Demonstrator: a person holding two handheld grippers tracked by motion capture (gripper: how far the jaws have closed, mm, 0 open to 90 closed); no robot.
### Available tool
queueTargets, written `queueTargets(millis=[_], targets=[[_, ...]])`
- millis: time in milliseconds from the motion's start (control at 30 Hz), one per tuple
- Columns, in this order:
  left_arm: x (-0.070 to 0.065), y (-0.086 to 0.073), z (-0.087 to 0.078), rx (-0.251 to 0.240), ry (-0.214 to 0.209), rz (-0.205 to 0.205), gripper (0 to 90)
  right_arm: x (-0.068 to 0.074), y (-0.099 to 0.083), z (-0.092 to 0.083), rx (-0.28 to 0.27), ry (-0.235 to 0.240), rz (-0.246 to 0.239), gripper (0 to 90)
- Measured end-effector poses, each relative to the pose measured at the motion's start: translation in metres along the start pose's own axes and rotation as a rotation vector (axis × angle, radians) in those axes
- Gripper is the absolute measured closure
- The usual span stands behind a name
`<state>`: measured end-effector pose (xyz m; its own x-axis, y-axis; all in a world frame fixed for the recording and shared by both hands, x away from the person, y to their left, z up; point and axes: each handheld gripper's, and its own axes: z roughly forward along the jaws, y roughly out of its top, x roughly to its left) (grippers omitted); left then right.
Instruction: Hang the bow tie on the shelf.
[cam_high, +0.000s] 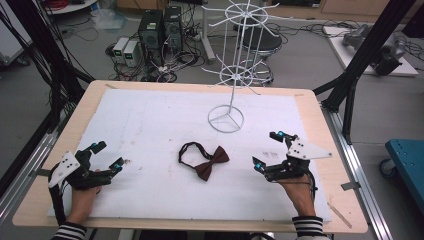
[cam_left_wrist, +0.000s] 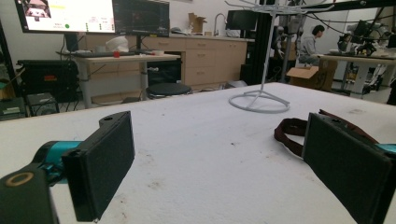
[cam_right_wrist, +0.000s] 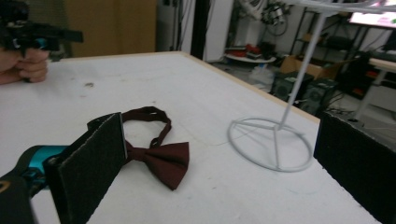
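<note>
While both are held just above the white surface (cam_high: 150, 120) near its front edge, the left gripper (cam_high: 102, 156) by the front left corner and the right gripper (cam_high: 272, 150) toward the front right corner each have jaws spread wide, holding nothing. Between them, well apart from both, a dark red bow tie (cam_high: 212, 162) lies flat, its strap (cam_high: 189, 151) looped behind it. Farther back, near the surface's middle, stands a white wire rack (cam_high: 235, 65) on a ring base (cam_high: 225, 119).
</note>
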<state>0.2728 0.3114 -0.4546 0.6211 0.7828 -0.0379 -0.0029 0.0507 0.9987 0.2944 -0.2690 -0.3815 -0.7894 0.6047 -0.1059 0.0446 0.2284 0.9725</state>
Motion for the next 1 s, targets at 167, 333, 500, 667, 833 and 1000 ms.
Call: queueTargets(millis=[167,333,500,667,833,1000], targets=[[0.0,0.0,0.0,-0.001,0.001,0.001,9.8,0.0,0.015,0.015,0.072,0.068,-0.048,1.7],[0.0,0.0,0.0,-0.002,0.001,-0.002,9.7,0.0,0.023,0.027,0.139,0.122,-0.081,1.8],[0.0,0.0,0.0,-0.001,0.002,-0.002,9.8,0.0,0.03,0.038,0.19,0.165,-0.101,1.7],[0.001,0.0,0.0,-0.002,0.002,-0.003,9.8,0.0,0.039,0.05,0.238,0.217,-0.147,1.8],[0.0,0.0,0.0,-0.001,-0.001,0.001,9.8,0.003,0.044,0.066,0.3,0.268,-0.18,1.8],[0.0,0.0,0.0,-0.001,-0.001,-0.001,9.8,0.009,0.047,0.082,0.349,0.316,-0.222,1.8]])
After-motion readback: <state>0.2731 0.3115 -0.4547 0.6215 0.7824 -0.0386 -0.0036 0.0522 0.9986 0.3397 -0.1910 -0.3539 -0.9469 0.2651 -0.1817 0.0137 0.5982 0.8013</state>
